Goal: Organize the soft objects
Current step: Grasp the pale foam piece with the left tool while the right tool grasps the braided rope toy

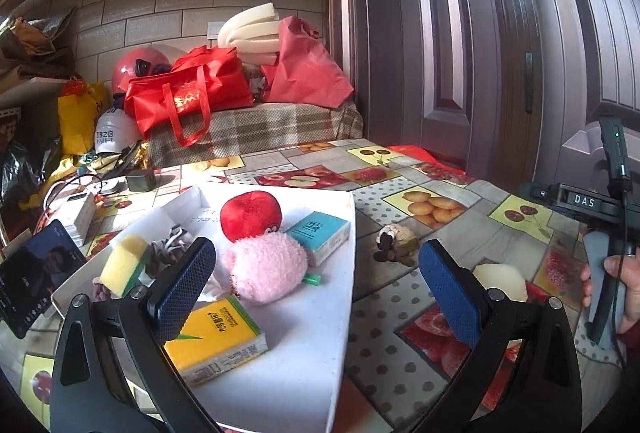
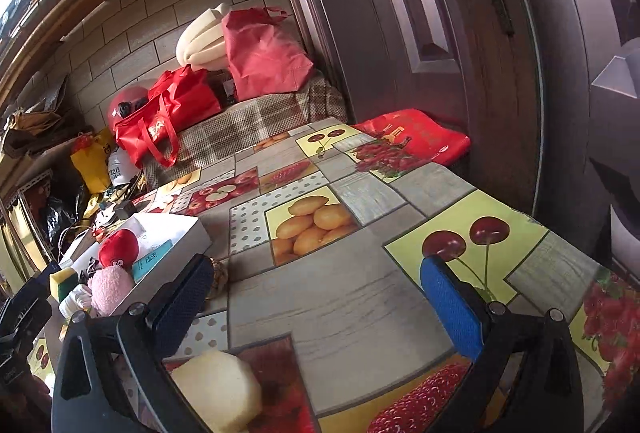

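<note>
blue-padded jaws on both the left gripper (image 1: 316,281) and right gripper (image 2: 320,297) stand wide apart, holding nothing. just below the right gripper lies a pale cream foam lump (image 2: 218,389) on the fruit-print tablecloth (image 2: 360,297); a small brown plush toy (image 1: 396,243) sits beside the white shallow tray (image 1: 320,353). probably best to straddle the foam squarely and squeeze gently.

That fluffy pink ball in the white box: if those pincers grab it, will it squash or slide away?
The pink plush looks fuzzy and rounded, so it would probably squash between the fingers rather than slip. It seems light for its bulk. Pushed, it might roll a little, though the red plush apple and yellow box crowding it inside the white tray should stop it.
</note>
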A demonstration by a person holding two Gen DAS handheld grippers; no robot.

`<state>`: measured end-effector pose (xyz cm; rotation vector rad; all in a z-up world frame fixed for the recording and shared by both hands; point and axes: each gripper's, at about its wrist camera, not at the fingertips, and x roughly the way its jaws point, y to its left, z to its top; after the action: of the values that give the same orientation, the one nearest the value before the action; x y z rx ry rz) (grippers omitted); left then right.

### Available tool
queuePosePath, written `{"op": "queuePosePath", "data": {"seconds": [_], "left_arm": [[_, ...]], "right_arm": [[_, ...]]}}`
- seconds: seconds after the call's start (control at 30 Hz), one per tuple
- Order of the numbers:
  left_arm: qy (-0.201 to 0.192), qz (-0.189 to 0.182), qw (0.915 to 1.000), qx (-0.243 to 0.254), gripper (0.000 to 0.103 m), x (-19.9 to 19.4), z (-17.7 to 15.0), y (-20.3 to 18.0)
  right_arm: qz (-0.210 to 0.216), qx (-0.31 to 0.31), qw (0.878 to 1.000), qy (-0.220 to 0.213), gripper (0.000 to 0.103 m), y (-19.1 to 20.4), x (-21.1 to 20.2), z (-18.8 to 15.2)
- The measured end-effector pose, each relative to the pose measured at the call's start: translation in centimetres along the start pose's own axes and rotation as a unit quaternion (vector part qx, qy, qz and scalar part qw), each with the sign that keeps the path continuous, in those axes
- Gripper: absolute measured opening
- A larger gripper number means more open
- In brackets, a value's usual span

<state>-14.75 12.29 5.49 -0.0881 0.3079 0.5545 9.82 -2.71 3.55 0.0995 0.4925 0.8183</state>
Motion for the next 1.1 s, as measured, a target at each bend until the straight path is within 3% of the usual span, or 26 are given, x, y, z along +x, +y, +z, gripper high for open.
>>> {"op": "queuePosePath", "data": {"seconds": [0.13, 0.23, 0.43, 0.6, 0.67, 0.7, 0.73, 0.8, 0.93, 1.1], "left_arm": [[0.042, -0.092, 0.9934, 0.054, 0.102, 1.3, 0.1, -5.5], [0.094, -0.133, 0.9830, 0.085, 0.102, 3.2, 0.1, -9.2], [0.163, -0.156, 0.9665, 0.122, 0.102, 7.0, -0.3, -12.9], [0.241, -0.141, 0.9503, 0.137, 0.101, 10.6, -1.3, -14.4], [0.259, -0.139, 0.9450, 0.143, 0.090, 11.2, -1.8, -14.6], [0.249, -0.141, 0.9474, 0.142, 0.061, 10.8, -1.6, -14.5], [0.242, -0.137, 0.9502, 0.141, 0.058, 10.5, -1.6, -14.3], [0.237, -0.142, 0.9527, 0.128, 0.058, 9.9, -1.6, -13.6], [0.193, -0.147, 0.9674, 0.072, 0.058, 7.3, -1.0, -10.6], [0.128, -0.119, 0.9843, 0.024, 0.058, 3.6, -0.5, -7.1]], "right_arm": [[0.001, 0.055, 0.998, 0.019, 0.103, -2.8, 0.5, 0.0], [0.004, 0.067, 0.997, 0.041, 0.103, -3.3, 1.1, -0.2], [0.012, 0.082, 0.996, 0.042, 0.103, -3.8, 0.9, -0.3], [0.016, 0.085, 0.995, 0.045, 0.103, -3.9, 1.0, -0.3], [0.016, 0.081, 0.995, 0.048, 0.103, -3.8, 1.2, -0.2], [0.016, 0.077, 0.996, 0.052, 0.103, -3.6, 1.3, -0.2], [0.017, 0.070, 0.996, 0.060, 0.103, -3.4, 1.7, -0.2], [0.021, 0.053, 0.995, 0.080, 0.103, -2.6, 2.5, -0.2], [0.045, 0.000, 0.992, 0.117, 0.103, -0.1, 4.4, -0.2], [0.091, -0.087, 0.981, 0.148, 0.103, 5.0, 7.1, -0.3]]}}
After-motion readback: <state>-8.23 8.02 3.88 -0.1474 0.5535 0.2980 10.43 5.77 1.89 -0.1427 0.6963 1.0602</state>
